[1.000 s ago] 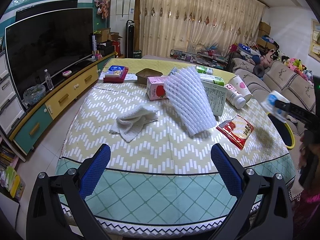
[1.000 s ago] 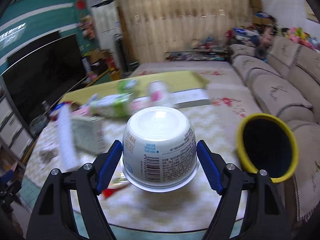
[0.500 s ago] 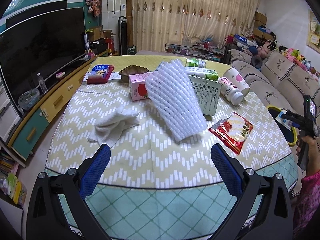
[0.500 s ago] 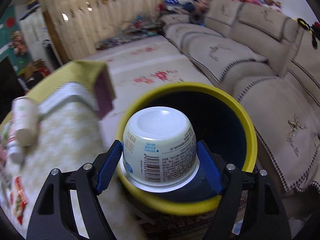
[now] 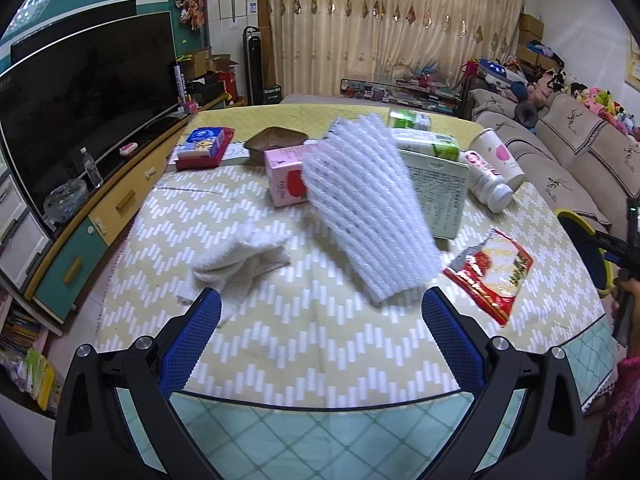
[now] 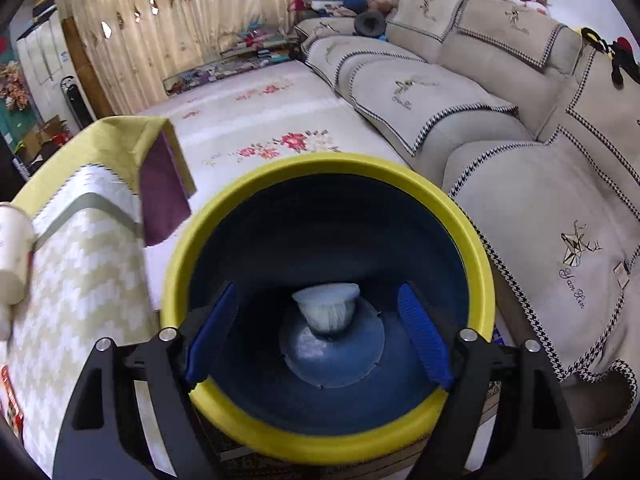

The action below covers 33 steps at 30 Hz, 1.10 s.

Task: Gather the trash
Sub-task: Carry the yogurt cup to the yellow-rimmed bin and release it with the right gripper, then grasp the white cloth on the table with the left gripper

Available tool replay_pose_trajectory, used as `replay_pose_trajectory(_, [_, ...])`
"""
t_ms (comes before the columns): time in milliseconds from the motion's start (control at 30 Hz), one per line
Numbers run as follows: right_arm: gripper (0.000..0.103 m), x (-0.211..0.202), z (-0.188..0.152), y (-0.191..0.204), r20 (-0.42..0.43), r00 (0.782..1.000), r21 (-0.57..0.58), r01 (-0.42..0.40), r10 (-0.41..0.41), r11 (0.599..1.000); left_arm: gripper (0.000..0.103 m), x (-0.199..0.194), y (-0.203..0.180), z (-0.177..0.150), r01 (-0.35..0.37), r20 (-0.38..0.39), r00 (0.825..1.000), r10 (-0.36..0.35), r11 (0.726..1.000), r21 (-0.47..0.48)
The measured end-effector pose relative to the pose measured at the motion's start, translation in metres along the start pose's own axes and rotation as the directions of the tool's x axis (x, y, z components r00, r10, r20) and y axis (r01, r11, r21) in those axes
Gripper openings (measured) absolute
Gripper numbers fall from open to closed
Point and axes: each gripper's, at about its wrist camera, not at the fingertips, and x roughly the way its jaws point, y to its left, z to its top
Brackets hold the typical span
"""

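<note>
My right gripper (image 6: pixel 318 336) is open and empty over the mouth of a yellow-rimmed blue trash bin (image 6: pixel 280 176). A white plastic cup (image 6: pixel 326 306) lies blurred inside the bin. My left gripper (image 5: pixel 320 328) is open and empty above the near part of the table (image 5: pixel 280 352). On the table lie a white foam net sleeve (image 5: pixel 368 208), a crumpled white cloth (image 5: pixel 236 260), a red snack wrapper (image 5: pixel 490 270), a pink carton (image 5: pixel 286 178), a printed box (image 5: pixel 438 196), a white bottle (image 5: pixel 486 180) and a paper cup (image 5: pixel 500 156).
The bin (image 5: pixel 582 236) stands at the table's right edge, next to a beige sofa (image 6: pixel 520 160). A TV cabinet (image 5: pixel 80 232) runs along the left. A brown tray (image 5: pixel 276 142), a tissue pack (image 5: pixel 204 142) and green packs (image 5: pixel 424 140) sit at the table's far side.
My right gripper has opened and let go of the white cup, which dropped into the bin. My left gripper has moved forward over the table.
</note>
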Motion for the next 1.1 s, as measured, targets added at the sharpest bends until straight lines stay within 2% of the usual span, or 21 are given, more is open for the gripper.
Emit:
replay_pose_trajectory(167, [0.084,-0.037,-0.013,0.013,0.065,0.997,-0.028,-0.042,0.043,0.999,0.099,0.011,0.027,0.002,-0.052,-0.011,0.999,0.052,0.999,-0.01])
replay_pose_trajectory(300, [0.084,-0.055,-0.018,0.02,0.078,0.994,-0.048,-0.069,0.073,0.996,0.099,0.029,0.045,0.005,-0.031,-0.032,0.999,0.031,0.999,-0.016])
replay_pose_trajectory(433, [0.084,-0.065,-0.023,0.027,0.082,0.992,-0.063,-0.087,0.092,0.994,0.098,0.053,0.054,0.013,-0.031,-0.05,0.998,0.033,0.999,0.031])
replay_pose_trajectory(533, [0.084,-0.068,-0.027,0.03,0.076,0.992,-0.067,-0.099,0.104,0.993,0.086,0.073,0.065,0.016,-0.012,-0.095,0.995,0.015,0.999,0.032])
replay_pose_trajectory(600, [0.084,-0.069,-0.03,0.032,0.072,0.992,-0.068,-0.103,0.108,0.992,0.07,0.082,0.069,0.018,0.002,-0.114,0.993,0.0,1.0,0.021])
replay_pose_trajectory(633, [0.084,-0.069,-0.031,0.033,0.068,0.992,-0.067,-0.106,0.11,0.992,0.068,0.087,0.072,0.019,0.009,-0.123,0.992,-0.007,1.0,0.016])
replay_pose_trajectory(733, [0.084,-0.068,-0.035,0.036,0.055,0.991,-0.062,-0.119,0.123,0.991,0.059,0.092,0.075,0.02,0.012,-0.119,0.993,-0.009,1.0,0.021])
replay_pose_trajectory(900, [0.084,-0.073,-0.042,0.037,0.048,0.988,-0.064,-0.141,0.144,0.988,0.034,0.09,0.077,0.02,0.041,-0.107,0.994,-0.038,0.999,0.025])
replay_pose_trajectory(1000, [0.084,-0.08,-0.046,0.034,0.06,0.986,-0.05,-0.151,0.154,0.987,0.023,0.083,0.076,0.017,0.074,-0.102,0.992,-0.072,0.997,0.018])
replay_pose_trajectory(1100, [0.084,-0.088,-0.048,0.028,0.075,0.985,-0.045,-0.15,0.153,0.988,0.022,0.069,0.067,0.015,0.093,-0.092,0.992,-0.089,0.995,0.034])
